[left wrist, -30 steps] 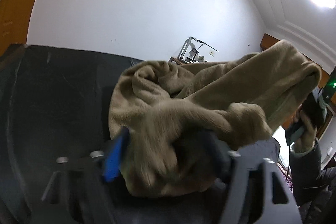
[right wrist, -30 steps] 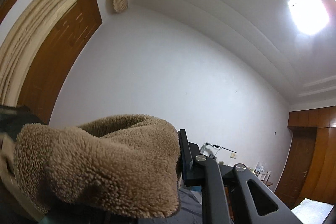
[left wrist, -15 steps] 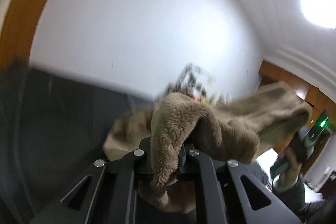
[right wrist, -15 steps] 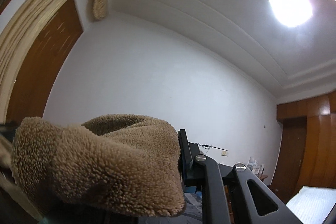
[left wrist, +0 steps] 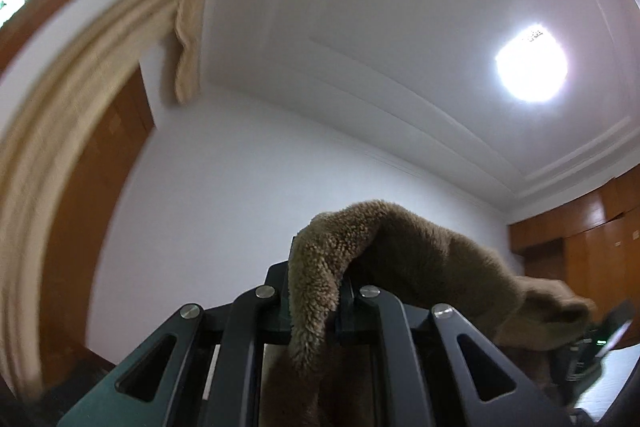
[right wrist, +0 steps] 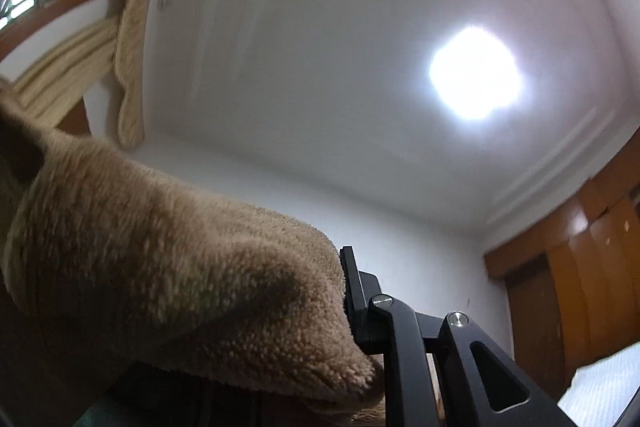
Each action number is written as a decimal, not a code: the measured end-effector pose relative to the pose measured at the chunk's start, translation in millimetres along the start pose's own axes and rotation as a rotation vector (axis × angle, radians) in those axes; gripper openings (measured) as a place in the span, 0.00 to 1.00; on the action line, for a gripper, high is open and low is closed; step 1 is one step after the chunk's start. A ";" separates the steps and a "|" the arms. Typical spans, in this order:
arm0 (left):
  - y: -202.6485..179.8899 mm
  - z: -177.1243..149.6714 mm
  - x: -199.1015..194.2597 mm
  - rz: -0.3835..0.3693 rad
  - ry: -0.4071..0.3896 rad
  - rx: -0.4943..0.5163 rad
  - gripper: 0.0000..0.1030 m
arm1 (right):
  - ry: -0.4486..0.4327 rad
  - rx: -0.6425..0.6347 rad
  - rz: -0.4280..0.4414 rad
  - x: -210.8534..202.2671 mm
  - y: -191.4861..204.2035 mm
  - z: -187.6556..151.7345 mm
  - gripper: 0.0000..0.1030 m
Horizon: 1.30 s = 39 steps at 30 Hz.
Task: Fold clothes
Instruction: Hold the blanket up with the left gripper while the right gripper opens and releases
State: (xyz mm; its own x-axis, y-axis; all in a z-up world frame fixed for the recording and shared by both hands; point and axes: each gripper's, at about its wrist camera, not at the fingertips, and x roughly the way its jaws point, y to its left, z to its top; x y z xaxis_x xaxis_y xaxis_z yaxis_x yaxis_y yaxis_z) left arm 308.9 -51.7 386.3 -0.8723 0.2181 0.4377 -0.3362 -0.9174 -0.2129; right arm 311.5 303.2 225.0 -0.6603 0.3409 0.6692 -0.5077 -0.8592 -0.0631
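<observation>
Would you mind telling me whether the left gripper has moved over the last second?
Yes. The left gripper, shut on the fleece garment, has tilted upward: the ceiling light now sits lower and nearer the middle of the left wrist view.

nubby tan fleece garment [left wrist: 320,283]; matt black plastic claw [left wrist: 314,301]

From my left wrist camera I look steeply up along the fingers at the ceiling light [left wrist: 531,67] and curtain valance [left wrist: 188,7]. My right wrist camera tilts up likewise, sharing that ceiling light [right wrist: 476,73], valance [right wrist: 132,27] and the brown fleece garment [right wrist: 168,275] close to both lenses.
</observation>
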 end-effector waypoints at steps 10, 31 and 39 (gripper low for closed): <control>13.0 -38.1 16.2 0.171 0.162 0.039 0.15 | 0.095 -0.113 0.078 -25.1 22.2 -19.5 0.17; -11.4 -47.6 29.4 0.348 0.145 0.127 0.15 | 0.409 -0.101 1.031 -170.5 121.0 -111.1 0.74; -29.5 -2.6 22.4 0.361 0.064 0.123 0.15 | 0.593 0.107 1.325 -156.3 84.7 -120.9 0.74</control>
State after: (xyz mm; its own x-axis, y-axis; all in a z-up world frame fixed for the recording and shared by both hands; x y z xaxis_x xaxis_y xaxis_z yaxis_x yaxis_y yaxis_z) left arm 298.3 -18.9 400.2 -0.9485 -0.1093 0.2973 0.0381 -0.9711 -0.2355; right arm 304.8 223.2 25.6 -0.7428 -0.6271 -0.2343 0.6686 -0.6774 -0.3066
